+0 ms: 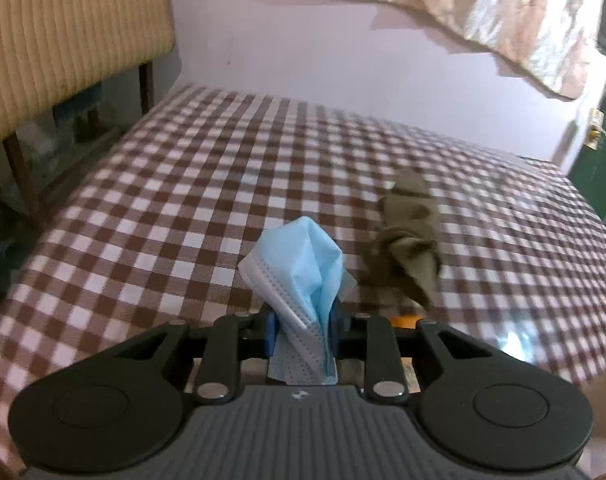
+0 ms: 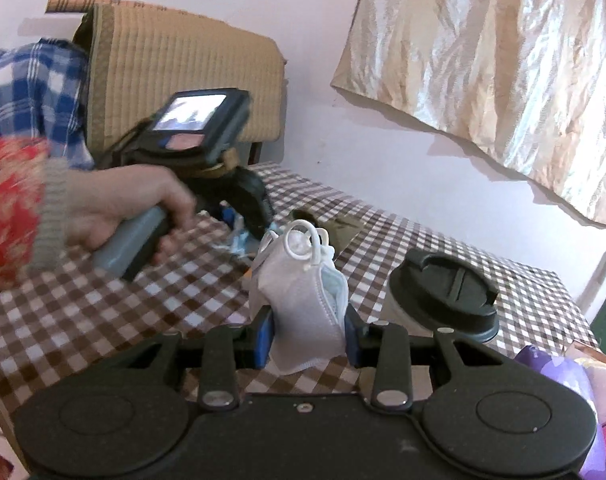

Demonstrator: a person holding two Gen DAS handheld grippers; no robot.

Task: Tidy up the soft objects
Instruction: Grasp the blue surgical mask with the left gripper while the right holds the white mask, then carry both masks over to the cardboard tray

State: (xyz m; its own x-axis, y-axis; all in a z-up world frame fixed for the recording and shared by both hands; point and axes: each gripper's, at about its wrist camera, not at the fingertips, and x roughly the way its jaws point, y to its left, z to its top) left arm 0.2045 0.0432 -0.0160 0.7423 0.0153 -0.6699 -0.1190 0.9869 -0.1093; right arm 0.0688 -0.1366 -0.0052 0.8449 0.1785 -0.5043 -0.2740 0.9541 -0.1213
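Observation:
My left gripper (image 1: 302, 330) is shut on a crumpled light blue face mask (image 1: 299, 268), which sticks up between its blue pads above the checked tablecloth (image 1: 183, 184). An olive-green cloth (image 1: 411, 236) lies bunched on the table to the right of it. In the right wrist view my right gripper (image 2: 307, 334) is shut on a white face mask (image 2: 303, 292) with looped white ear straps on top. The left gripper (image 2: 247, 204) shows there too, held by a hand (image 2: 119, 208), its tips low over the table with the blue mask partly hidden.
A cup with a black lid (image 2: 447, 292) stands just right of the right gripper. Purple and pink packets (image 2: 575, 380) lie at the far right. A chair with a ribbed beige cushion (image 1: 63, 40) stands at the table's left edge. A shiny curtain (image 2: 503, 60) hangs on the wall.

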